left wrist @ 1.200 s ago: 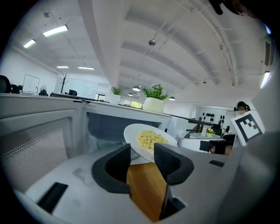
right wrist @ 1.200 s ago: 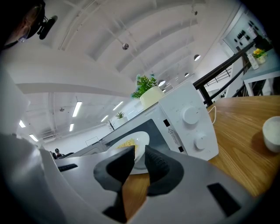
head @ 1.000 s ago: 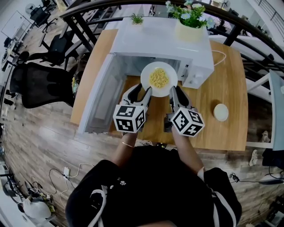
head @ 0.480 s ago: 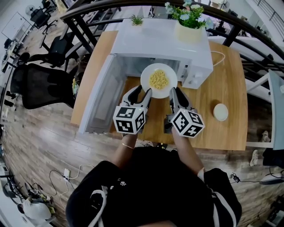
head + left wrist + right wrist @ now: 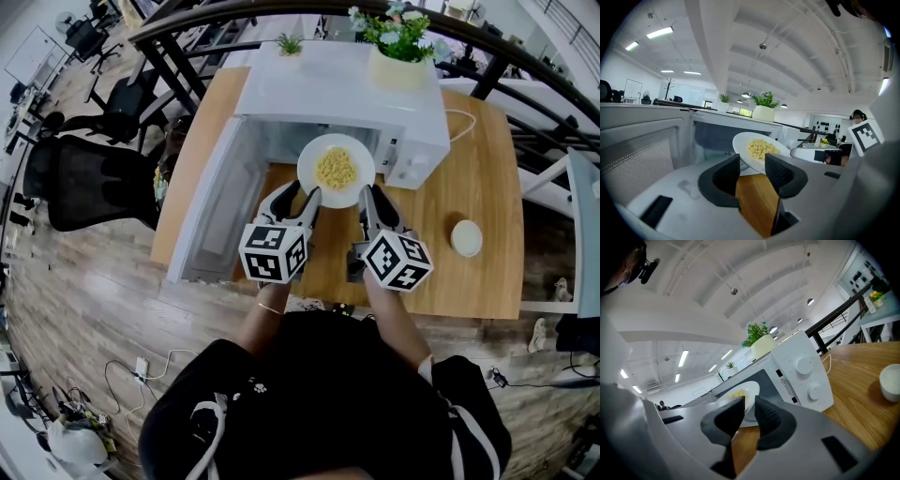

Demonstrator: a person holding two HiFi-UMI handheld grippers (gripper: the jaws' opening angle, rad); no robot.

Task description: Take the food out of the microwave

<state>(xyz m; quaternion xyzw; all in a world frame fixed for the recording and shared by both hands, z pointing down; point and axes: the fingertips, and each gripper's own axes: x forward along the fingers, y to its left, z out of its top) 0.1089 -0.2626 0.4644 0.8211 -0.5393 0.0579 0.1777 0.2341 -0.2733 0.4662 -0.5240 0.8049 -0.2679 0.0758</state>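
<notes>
A white plate of yellow noodles [image 5: 336,169] hangs at the mouth of the white microwave [image 5: 337,84], half over the wooden table [image 5: 469,159]. The microwave door [image 5: 216,211] is swung wide to the left. My left gripper [image 5: 298,194] holds the plate's near-left rim, jaws wide, the rim slanting across the gap [image 5: 752,168]. My right gripper [image 5: 368,195] is shut on the near-right rim, jaws narrow; its own view shows the plate [image 5: 740,394] just past the pads. The plate [image 5: 757,147] looks tilted in the left gripper view.
A small white bowl [image 5: 466,237] sits on the table to the right of the microwave. A potted plant [image 5: 403,56] and a smaller one [image 5: 289,40] stand on the microwave's top. Black office chairs [image 5: 89,178] stand left of the table; a dark railing runs behind.
</notes>
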